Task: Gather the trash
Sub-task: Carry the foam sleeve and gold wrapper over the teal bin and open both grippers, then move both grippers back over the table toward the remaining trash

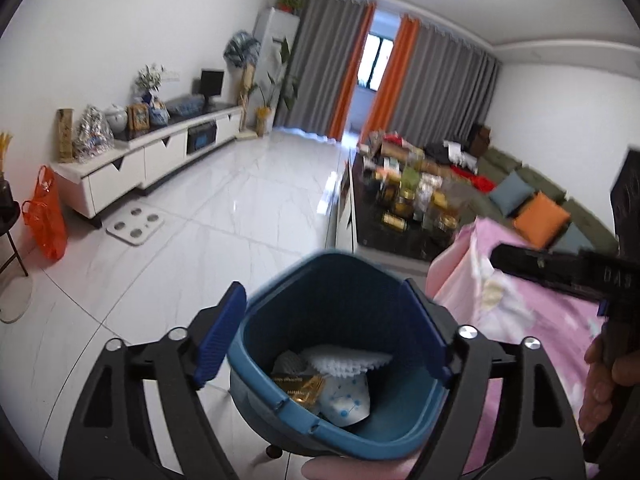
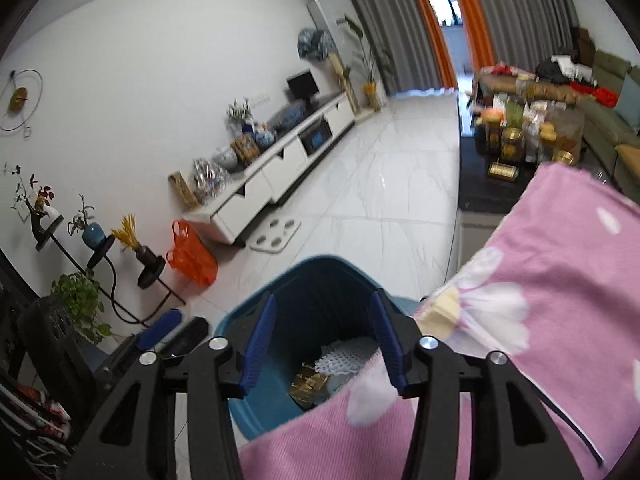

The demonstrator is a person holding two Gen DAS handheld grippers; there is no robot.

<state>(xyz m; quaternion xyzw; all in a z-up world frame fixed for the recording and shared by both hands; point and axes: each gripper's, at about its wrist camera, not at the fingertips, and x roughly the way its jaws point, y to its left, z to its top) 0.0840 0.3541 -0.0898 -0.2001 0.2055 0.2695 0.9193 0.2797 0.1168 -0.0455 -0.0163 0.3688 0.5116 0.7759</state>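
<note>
A blue trash bin (image 1: 344,304) stands close below my left gripper (image 1: 324,334). That gripper is open, with its blue pads (image 1: 222,336) on either side of the bin's mouth. Inside lie a white foam net (image 1: 348,360), a gold wrapper (image 1: 300,386) and a white dotted paper piece (image 1: 346,400). My right gripper (image 2: 322,344) is open over the same bin (image 2: 316,292) with nothing between its fingers. Its right finger (image 2: 386,344) sits at the edge of a pink flowered cloth (image 2: 540,280). A hand (image 1: 608,380) holds the right gripper's black body (image 1: 560,268).
A pink cloth-covered surface (image 1: 540,320) borders the bin on the right. A white scale (image 1: 135,226) and an orange bag (image 1: 44,216) sit on the tiled floor by a white TV cabinet (image 1: 160,156). A dark coffee table (image 1: 400,236) holds several jars. A plant stand (image 2: 100,256) is at the left.
</note>
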